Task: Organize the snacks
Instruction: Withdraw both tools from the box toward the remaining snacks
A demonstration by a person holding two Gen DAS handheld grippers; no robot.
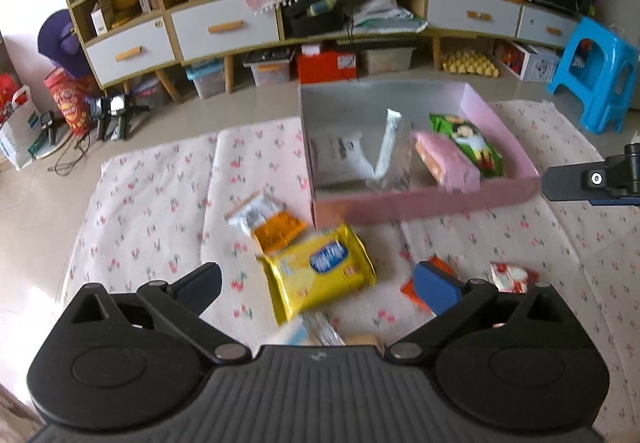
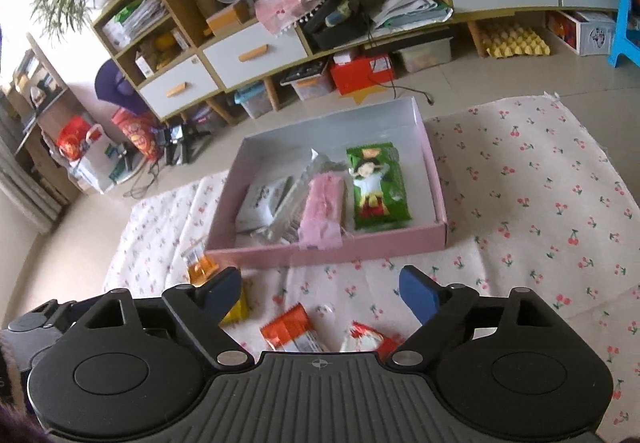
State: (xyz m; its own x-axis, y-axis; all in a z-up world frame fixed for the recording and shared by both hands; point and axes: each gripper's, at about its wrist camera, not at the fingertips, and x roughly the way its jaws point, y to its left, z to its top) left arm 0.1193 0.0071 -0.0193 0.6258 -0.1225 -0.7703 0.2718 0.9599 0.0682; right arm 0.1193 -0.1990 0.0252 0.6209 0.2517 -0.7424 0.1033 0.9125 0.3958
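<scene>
A pink box [image 1: 424,201] [image 2: 332,249] sits on a cherry-print cloth [image 1: 160,203] [image 2: 540,203]. It holds a green pack [image 1: 468,143] [image 2: 378,189], a pink pack [image 1: 448,163] [image 2: 324,209], a silver pack [image 1: 390,151] and a white pack [image 2: 262,201]. Loose on the cloth lie a yellow pack [image 1: 320,275], an orange-and-silver pack [image 1: 268,221] [image 2: 200,263], an orange-red pack [image 2: 290,331] and a red-white pack [image 1: 514,277] [image 2: 368,337]. My left gripper [image 1: 320,289] is open over the yellow pack. My right gripper [image 2: 320,295] is open above the orange-red pack, empty.
A long cabinet [image 1: 224,31] with drawers and storage bins stands behind the cloth. A blue stool [image 1: 596,75] is at the right. Bags and a tripod [image 1: 116,115] sit on the floor at the left. The right gripper's side shows in the left wrist view [image 1: 592,179].
</scene>
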